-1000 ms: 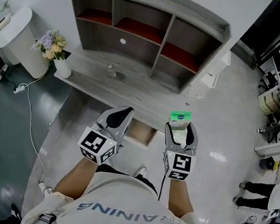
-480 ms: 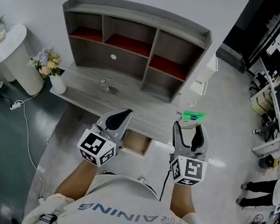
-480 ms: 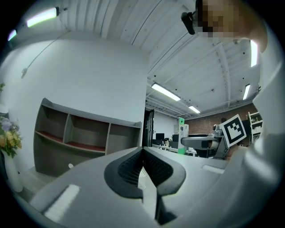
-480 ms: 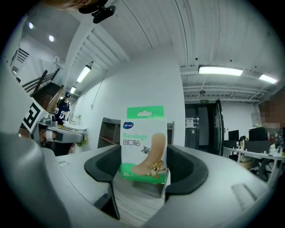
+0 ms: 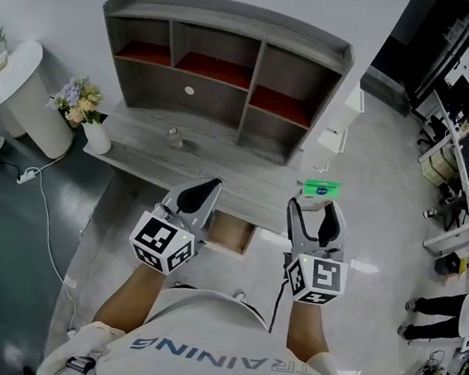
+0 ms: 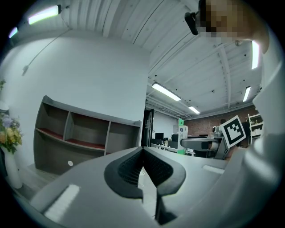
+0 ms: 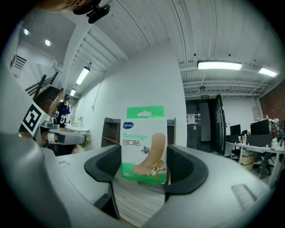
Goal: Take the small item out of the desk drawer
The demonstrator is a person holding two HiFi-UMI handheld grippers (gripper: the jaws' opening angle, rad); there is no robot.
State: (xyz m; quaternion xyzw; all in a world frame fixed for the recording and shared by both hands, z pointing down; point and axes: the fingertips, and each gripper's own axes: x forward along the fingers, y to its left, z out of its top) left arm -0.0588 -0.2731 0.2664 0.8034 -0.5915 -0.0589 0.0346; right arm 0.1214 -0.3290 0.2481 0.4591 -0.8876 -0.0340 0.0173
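Observation:
A small green-and-white bandage box (image 7: 143, 144) stands upright between the jaws of my right gripper (image 7: 143, 169), which is shut on it. In the head view the same bandage box (image 5: 321, 188) shows at the tips of the right gripper (image 5: 317, 208), held above the desk's right front edge. My left gripper (image 5: 197, 197) is shut with nothing in it, over the desk's front edge; its pads (image 6: 142, 167) meet. Below it the desk drawer (image 5: 231, 234) stands pulled out, its inside mostly hidden.
The grey desk (image 5: 219, 173) carries a hutch with open shelves (image 5: 222, 65), a small jar (image 5: 173, 139) and a white vase of flowers (image 5: 84, 113). A white round cabinet (image 5: 19, 93) stands left. A cable (image 5: 50, 196) runs on the floor. Office desks (image 5: 460, 181) lie right.
My right gripper with the bandage box has shifted a little right and away from the drawer; the head view has tilted, and the left gripper has barely moved.

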